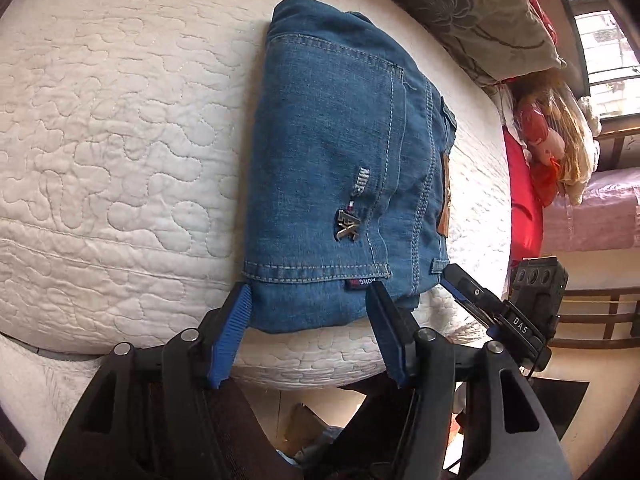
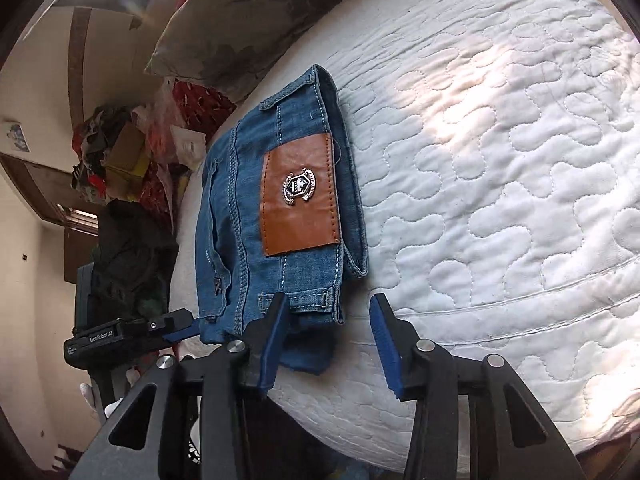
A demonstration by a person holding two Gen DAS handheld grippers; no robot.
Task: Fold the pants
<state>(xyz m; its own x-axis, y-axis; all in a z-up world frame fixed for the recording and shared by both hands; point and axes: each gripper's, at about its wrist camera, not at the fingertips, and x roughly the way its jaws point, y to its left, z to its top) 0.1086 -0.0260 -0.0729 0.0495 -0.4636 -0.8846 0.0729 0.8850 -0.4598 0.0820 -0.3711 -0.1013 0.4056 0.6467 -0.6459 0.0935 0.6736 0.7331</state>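
The blue jeans [image 1: 336, 168] lie folded into a compact bundle on the white quilted mattress [image 1: 120, 140], back pocket and metal charm facing up. In the right wrist view the jeans [image 2: 280, 208] show their brown leather waistband patch [image 2: 298, 196]. My left gripper [image 1: 310, 300] is open, its blue fingers on either side of the bundle's near edge, not clamped. My right gripper [image 2: 330, 312] is open at the waistband corner, its left finger against the denim. The right gripper also shows in the left wrist view [image 1: 480, 300], and the left gripper shows in the right wrist view [image 2: 168, 328].
A grey floral pillow [image 1: 472, 12] lies along the far side of the mattress. A doll in red [image 1: 548, 140] and a red cloth sit beyond the bed. Piled clothes and boxes [image 2: 116, 152] stand off the bed's other side. The mattress edge [image 1: 320, 364] is just below my fingers.
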